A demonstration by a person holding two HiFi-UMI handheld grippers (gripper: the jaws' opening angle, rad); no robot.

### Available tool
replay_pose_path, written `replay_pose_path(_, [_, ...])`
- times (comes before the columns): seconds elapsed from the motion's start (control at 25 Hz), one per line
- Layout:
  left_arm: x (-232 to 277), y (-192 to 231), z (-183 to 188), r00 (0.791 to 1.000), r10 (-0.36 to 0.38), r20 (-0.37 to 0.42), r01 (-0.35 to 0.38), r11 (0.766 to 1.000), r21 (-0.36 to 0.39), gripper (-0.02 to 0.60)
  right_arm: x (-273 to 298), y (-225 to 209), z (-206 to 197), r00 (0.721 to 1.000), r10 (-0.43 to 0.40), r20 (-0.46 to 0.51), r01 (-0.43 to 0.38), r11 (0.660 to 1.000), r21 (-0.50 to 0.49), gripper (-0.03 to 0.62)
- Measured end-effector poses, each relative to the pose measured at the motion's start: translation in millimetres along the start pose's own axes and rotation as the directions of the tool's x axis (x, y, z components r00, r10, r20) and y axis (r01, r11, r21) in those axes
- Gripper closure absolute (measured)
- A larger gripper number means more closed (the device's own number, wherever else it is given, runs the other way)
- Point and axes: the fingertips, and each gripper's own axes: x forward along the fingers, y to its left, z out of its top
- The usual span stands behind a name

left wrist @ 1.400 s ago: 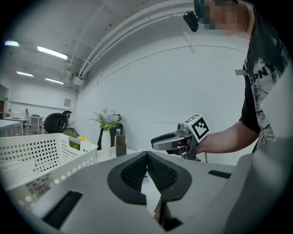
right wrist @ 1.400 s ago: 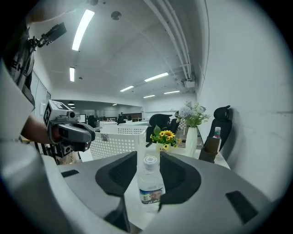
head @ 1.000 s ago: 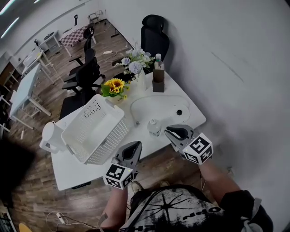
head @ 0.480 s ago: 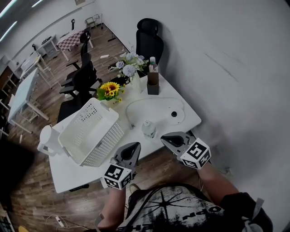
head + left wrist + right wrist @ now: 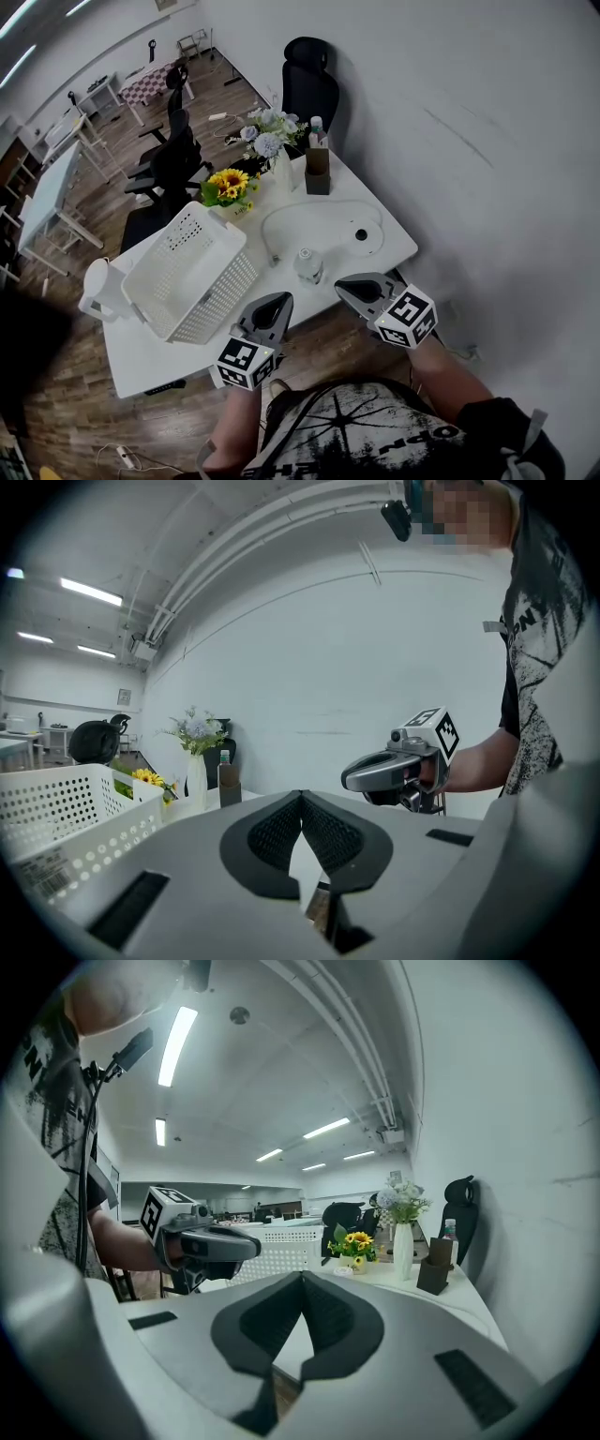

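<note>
In the head view my left gripper [image 5: 279, 302] and right gripper [image 5: 345, 284] hover side by side just off the near edge of a white table [image 5: 394, 246], their tips pointing at it. Both are shut with nothing between the jaws. A clear water bottle [image 5: 307, 265] stands on the table just ahead of and between them, apart from both. The left gripper view has its own shut gripper [image 5: 301, 799] low in frame and the right gripper [image 5: 394, 772] in a person's hand. The right gripper view has the right gripper [image 5: 302, 1281] and, further left, the left gripper [image 5: 211, 1241].
A white perforated basket [image 5: 187, 272] lies at the table's left, with a white jug [image 5: 97, 289] beyond it. Sunflowers [image 5: 228, 185], a vase of pale flowers [image 5: 267, 141] and a brown box [image 5: 318, 169] stand at the back. A white cable loop [image 5: 319, 211] lies mid-table. Black office chairs [image 5: 308, 80] stand behind.
The right gripper's jaws stood apart with the bottle in line; now they are shut and the bottle is out of its view. Both grippers sit slightly further back from the table.
</note>
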Motion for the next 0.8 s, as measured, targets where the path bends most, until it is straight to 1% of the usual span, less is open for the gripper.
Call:
replay_pose_path(0.28, [1.4, -0.8, -2.0, 1.0, -0.006, 0.002, 0.006, 1.0, 0.0, 0.571, 4.9, -1.7, -8.7, 0.999, -0.011, -0.031, 0.01, 1.0, -0.025, 0.572])
replay_pose_path(0.8, [0.8, -1.4, -0.8, 1.0, -0.013, 0.002, 0.013, 1.0, 0.002, 0.571, 5.7, -1.8, -13.2, 0.998, -0.024, -0.051, 0.023, 1.0, -0.019, 0.572])
